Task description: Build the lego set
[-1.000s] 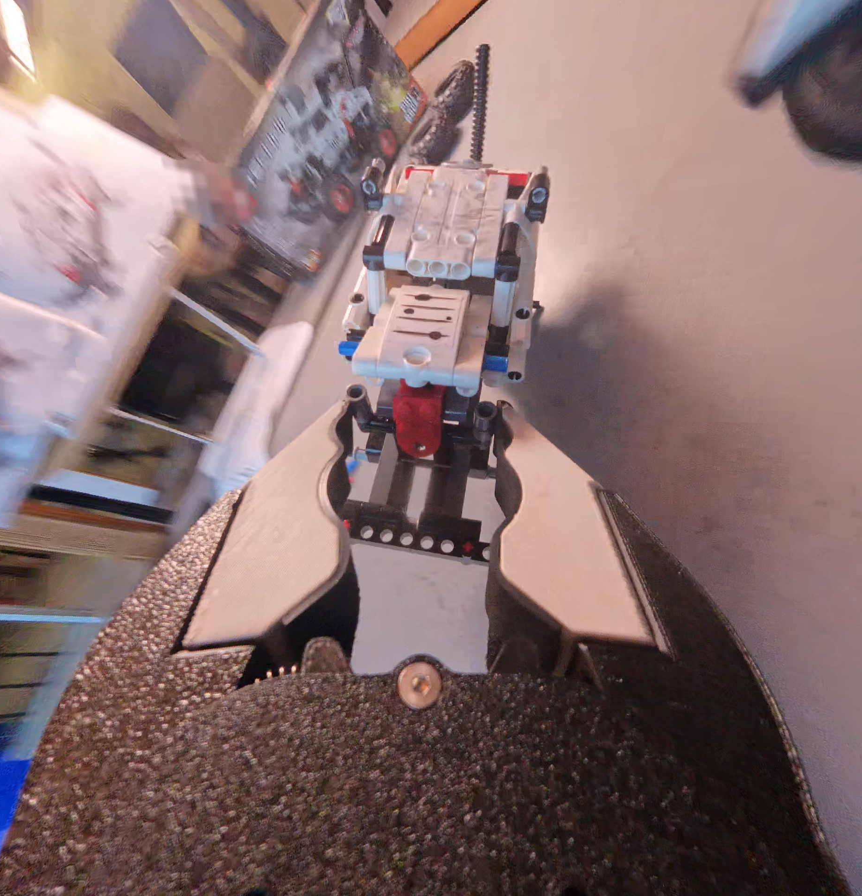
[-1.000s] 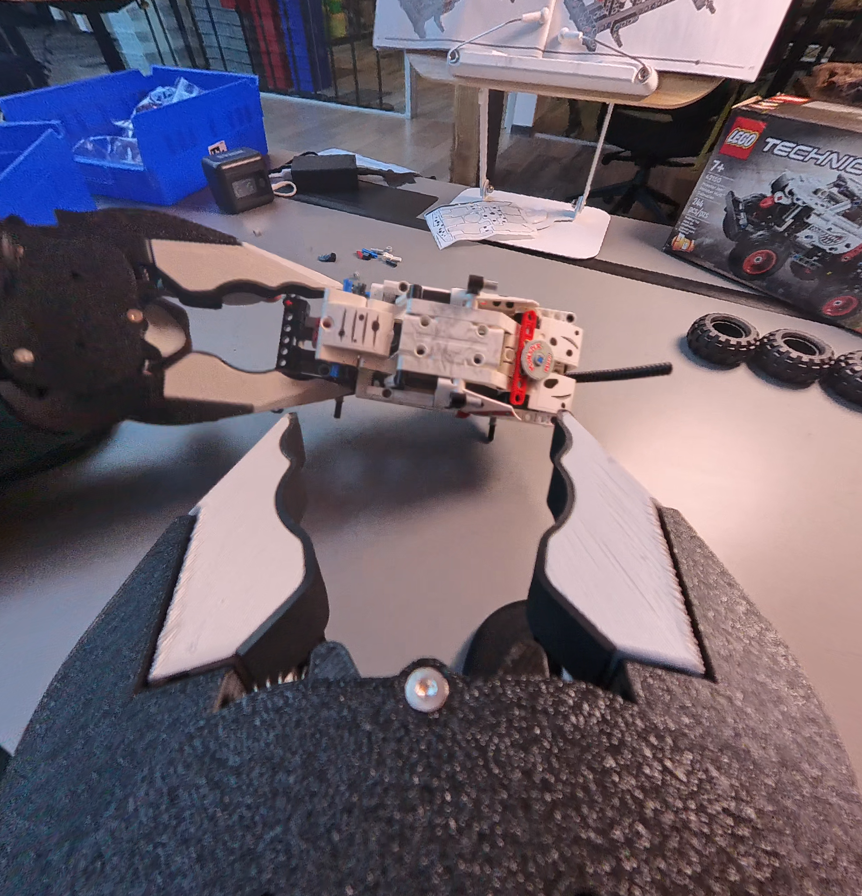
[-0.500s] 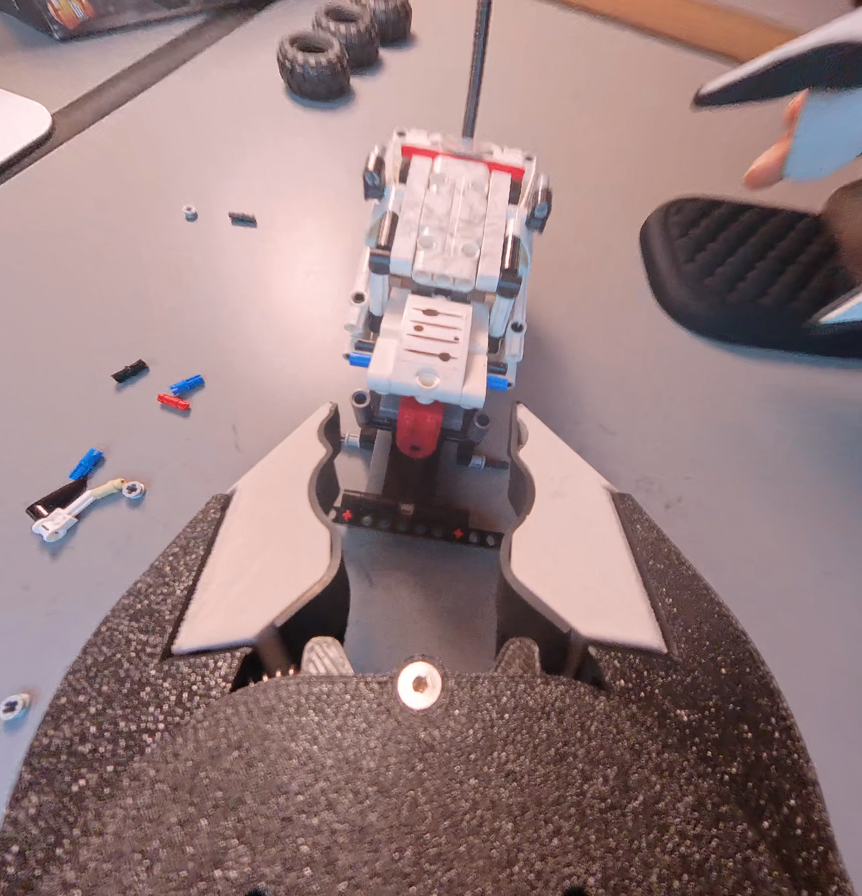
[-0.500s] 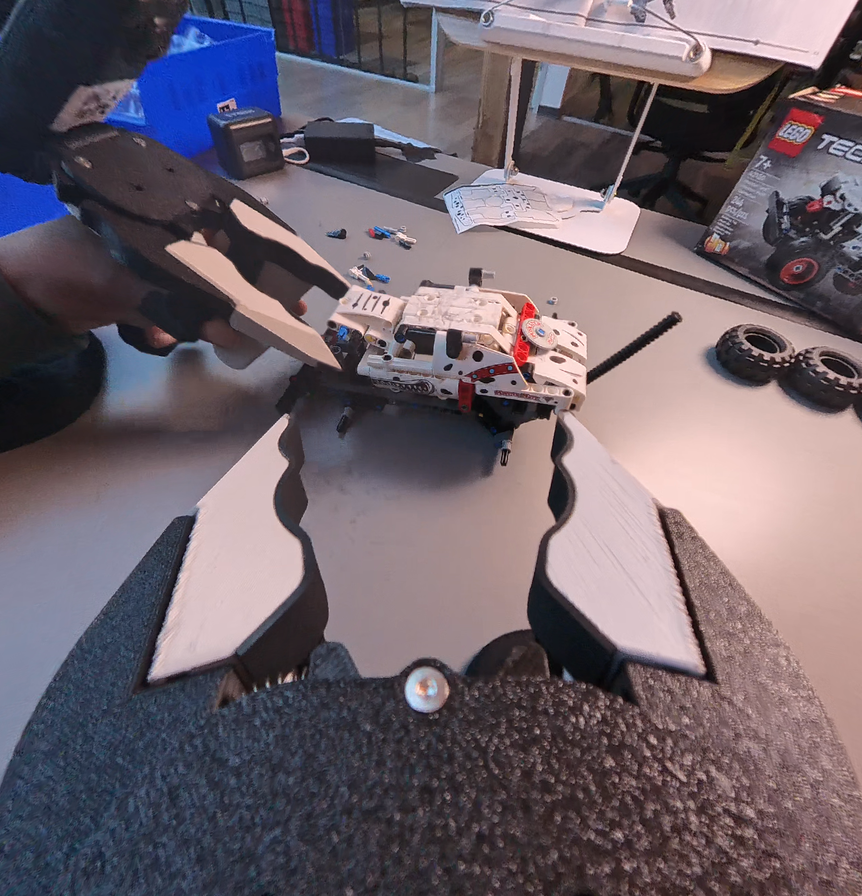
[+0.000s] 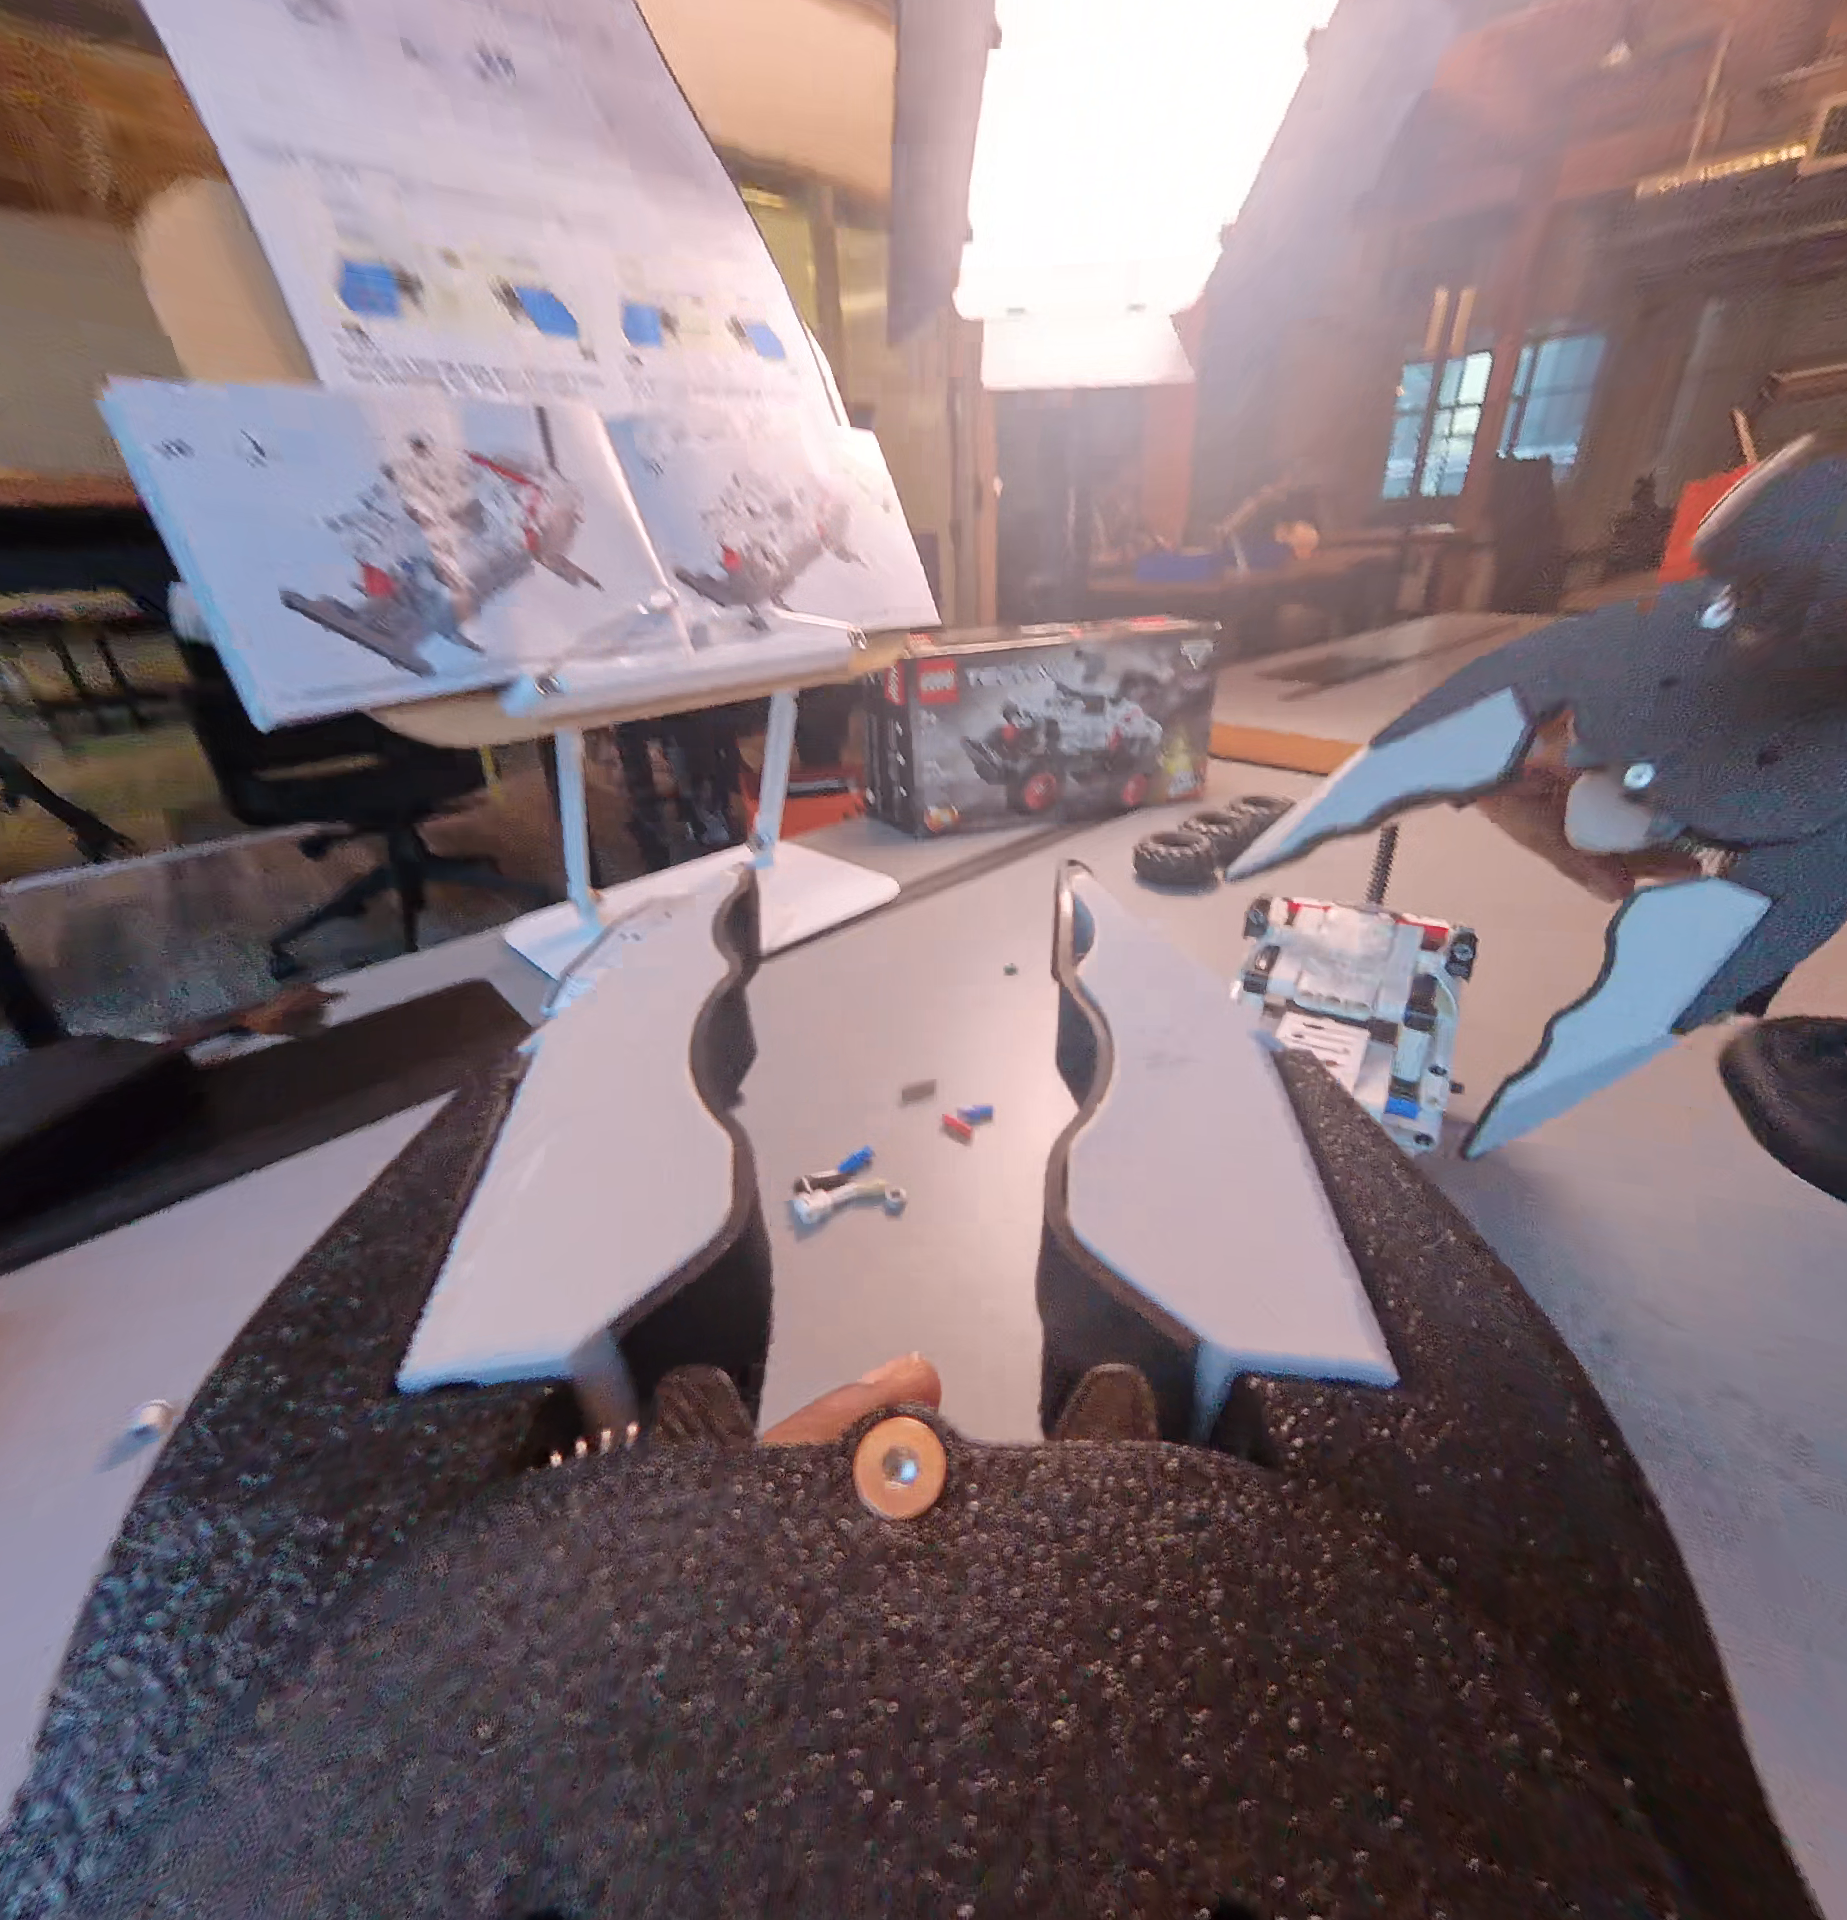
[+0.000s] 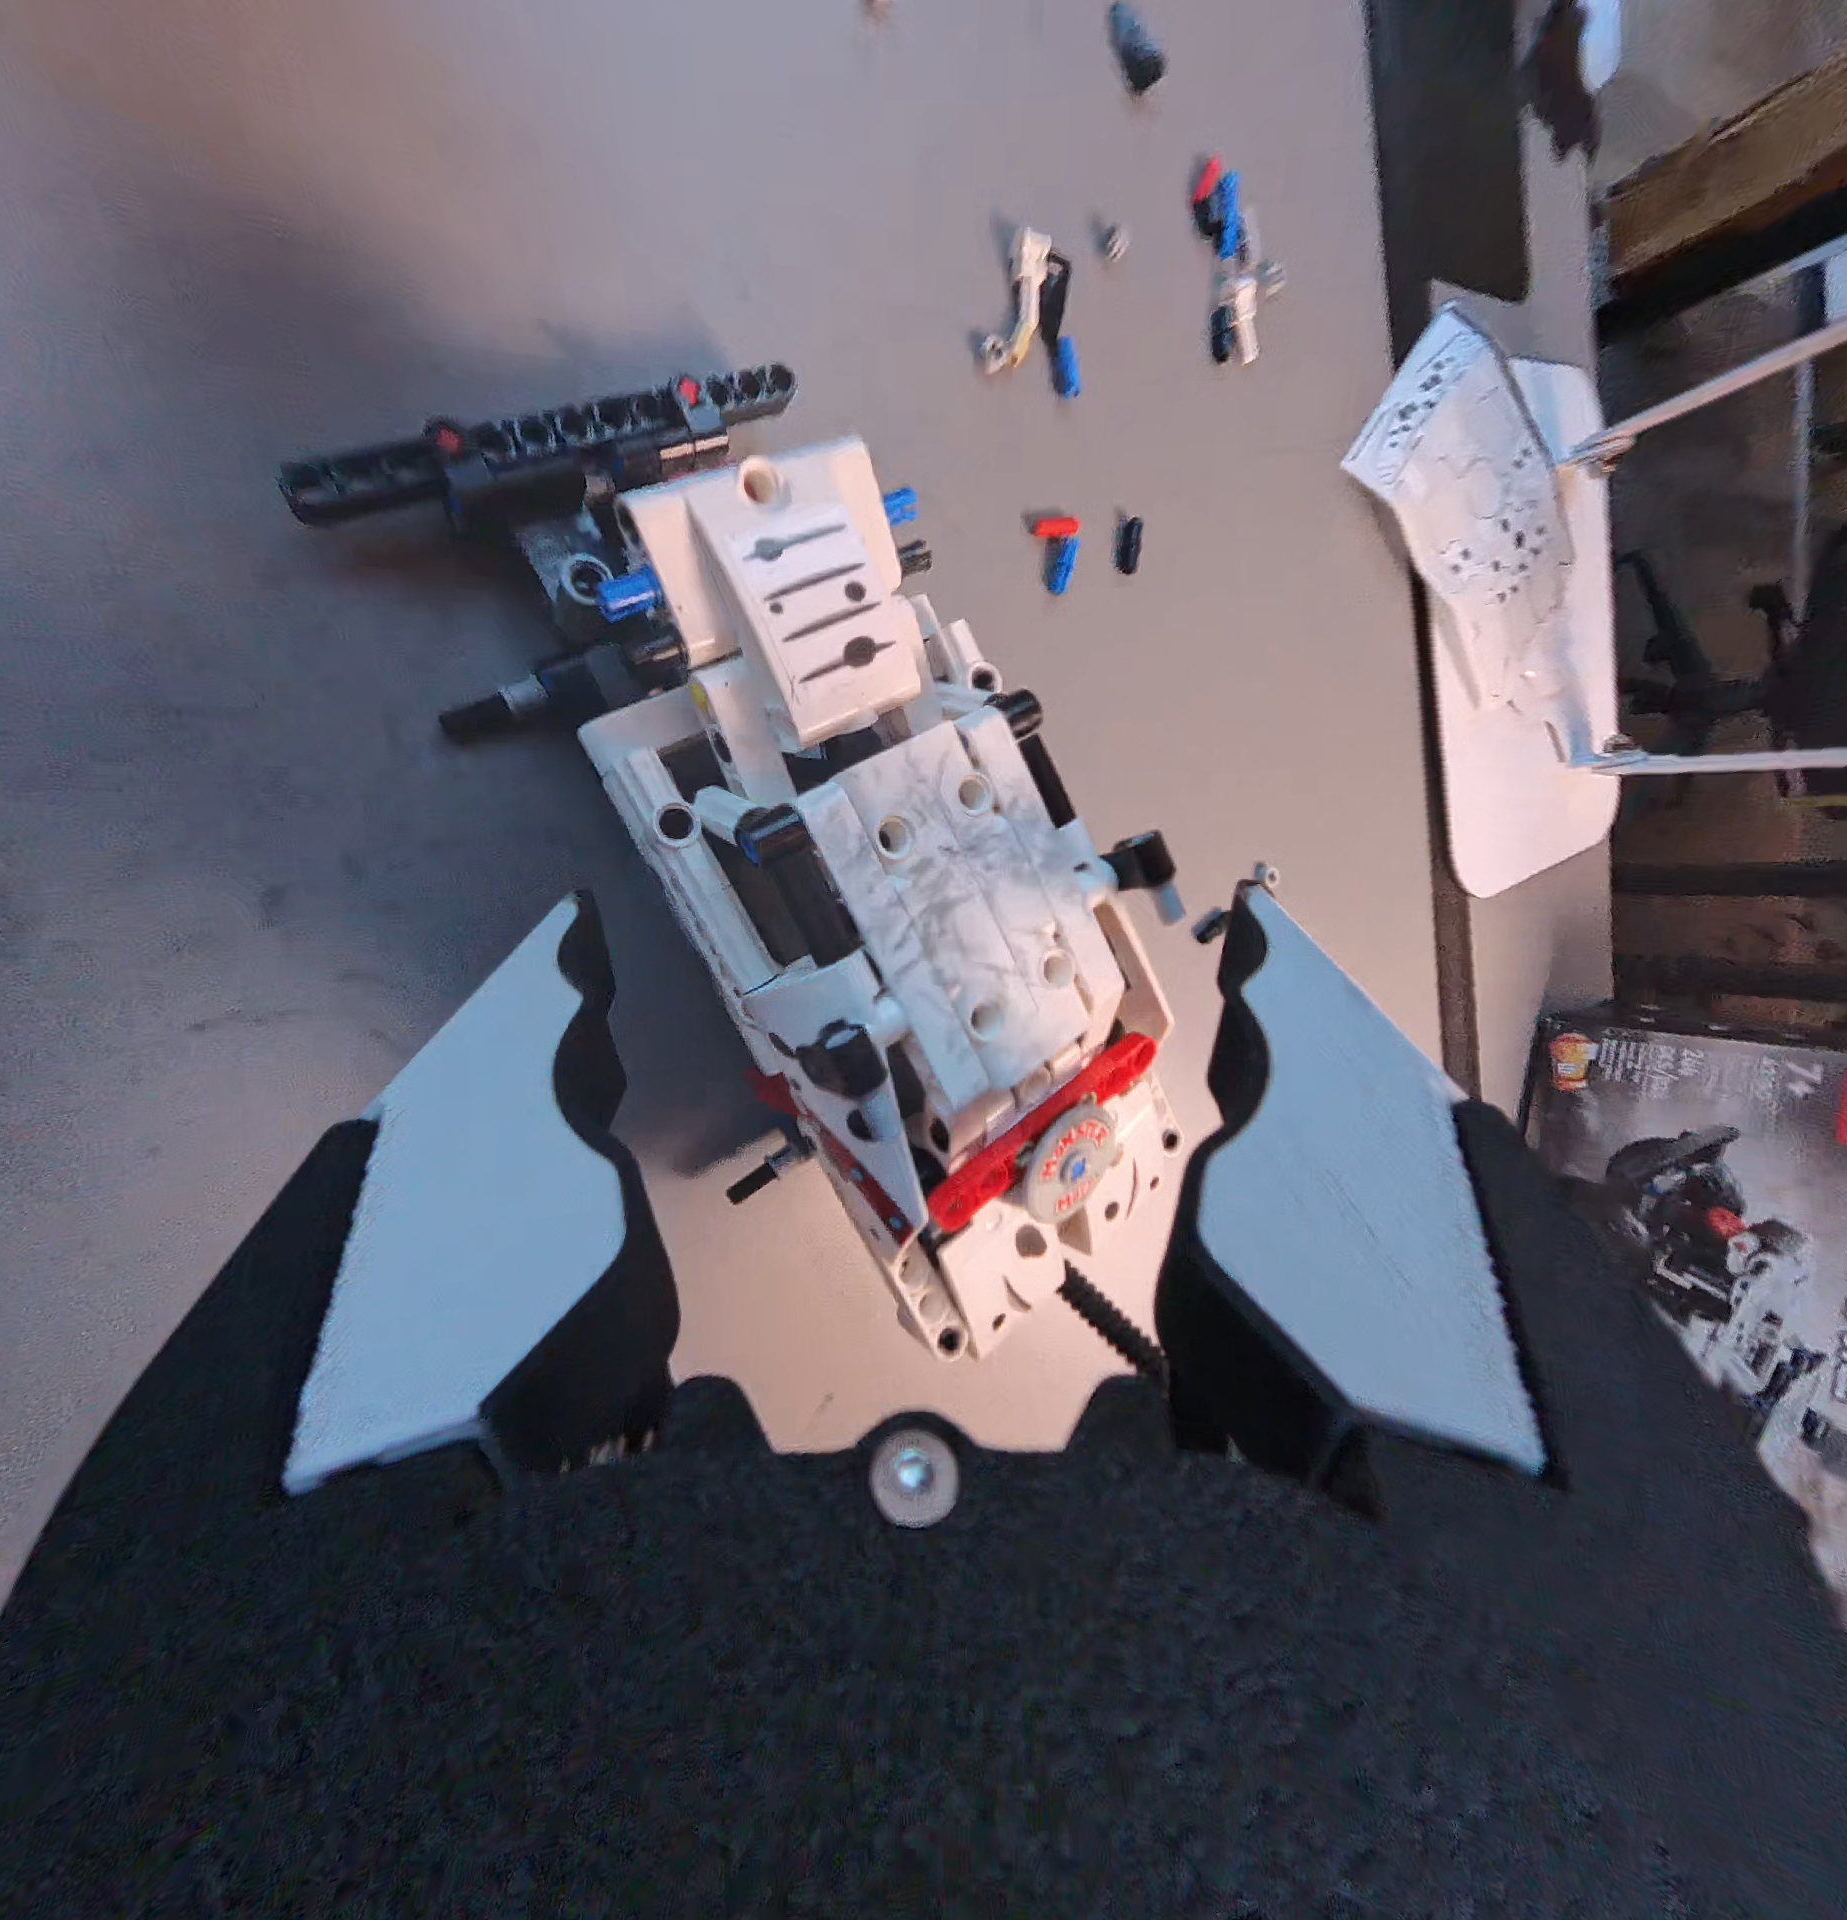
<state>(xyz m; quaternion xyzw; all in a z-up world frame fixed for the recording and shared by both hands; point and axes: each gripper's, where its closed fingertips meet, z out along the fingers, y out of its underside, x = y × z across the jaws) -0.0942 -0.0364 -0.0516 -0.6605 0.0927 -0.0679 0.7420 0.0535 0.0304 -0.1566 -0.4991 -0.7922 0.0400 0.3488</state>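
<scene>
Released since a second ago, white Lego truck body point(image 6: 877, 883) set on grey desk point(image 6: 223, 831), left hand-held gripper point(image 5: 898, 914) spread empty, right hand-held gripper point(image 6: 914, 914) held wide apart directly above it, loose pins point(image 5: 857, 1174) beyond left fingertips.

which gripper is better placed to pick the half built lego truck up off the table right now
Probably the right gripper: open, directly above the truck body, whose rear end lies between its fingers. The left gripper, also open, points past it toward loose pins.
</scene>
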